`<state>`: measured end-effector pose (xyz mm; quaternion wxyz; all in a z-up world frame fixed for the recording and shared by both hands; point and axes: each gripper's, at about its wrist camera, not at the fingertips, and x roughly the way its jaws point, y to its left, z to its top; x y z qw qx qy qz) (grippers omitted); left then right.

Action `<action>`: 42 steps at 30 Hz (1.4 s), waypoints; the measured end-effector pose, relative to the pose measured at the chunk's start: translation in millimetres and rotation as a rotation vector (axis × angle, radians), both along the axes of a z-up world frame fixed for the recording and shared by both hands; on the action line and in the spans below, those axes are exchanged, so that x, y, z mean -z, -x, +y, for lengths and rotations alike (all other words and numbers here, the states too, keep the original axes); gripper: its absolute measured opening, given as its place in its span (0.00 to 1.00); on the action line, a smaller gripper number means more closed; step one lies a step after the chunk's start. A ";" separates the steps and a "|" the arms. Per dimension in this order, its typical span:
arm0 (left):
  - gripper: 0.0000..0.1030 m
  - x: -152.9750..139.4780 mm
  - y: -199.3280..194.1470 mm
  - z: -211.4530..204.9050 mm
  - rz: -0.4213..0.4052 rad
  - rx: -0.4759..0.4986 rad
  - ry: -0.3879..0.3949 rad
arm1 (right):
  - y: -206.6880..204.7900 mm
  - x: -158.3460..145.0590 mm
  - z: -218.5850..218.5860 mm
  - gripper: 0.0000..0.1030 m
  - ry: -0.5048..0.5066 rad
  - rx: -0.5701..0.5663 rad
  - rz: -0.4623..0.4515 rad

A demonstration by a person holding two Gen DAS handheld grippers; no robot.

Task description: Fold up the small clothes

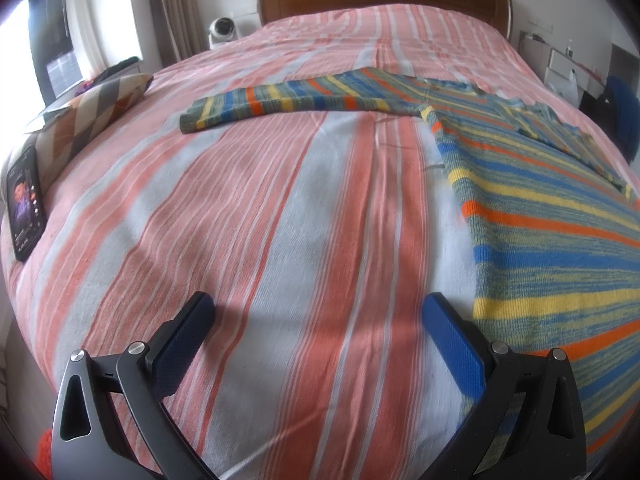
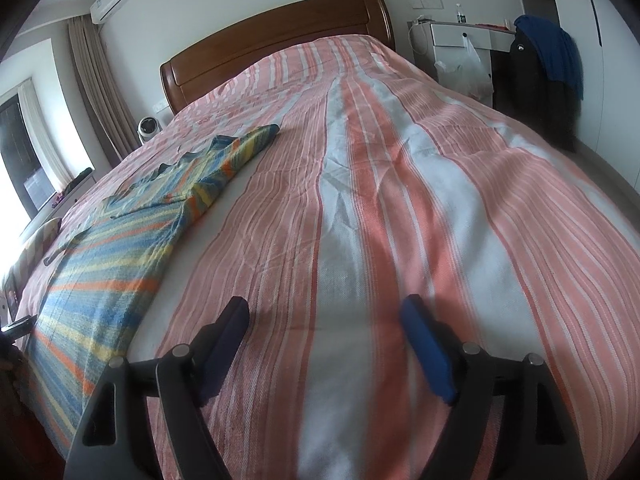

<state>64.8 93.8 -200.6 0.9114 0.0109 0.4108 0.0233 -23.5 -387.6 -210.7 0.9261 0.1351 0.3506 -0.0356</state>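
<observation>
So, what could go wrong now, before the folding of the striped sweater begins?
Both tools, left and right, are open over the pink striped bedspread, so a pinch may catch it together with the striped knitted sweater. The black smartphone lies near the bed edge and could be knocked off.

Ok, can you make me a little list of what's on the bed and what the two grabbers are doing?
bed: bedspread with pink and white stripes
sweater: striped sweater lying flat, one sleeve stretched out sideways
phone: phone by the bed's edge, screen lit
pillow: pillow next to the phone
left gripper: left gripper open, holding nothing
right gripper: right gripper open, holding nothing
folding: not begun
</observation>
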 end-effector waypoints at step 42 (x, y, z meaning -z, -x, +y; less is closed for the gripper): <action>0.99 -54.0 -26.5 69.2 0.039 0.016 0.303 | 1.1 -0.2 -1.1 0.76 0.002 0.001 -0.002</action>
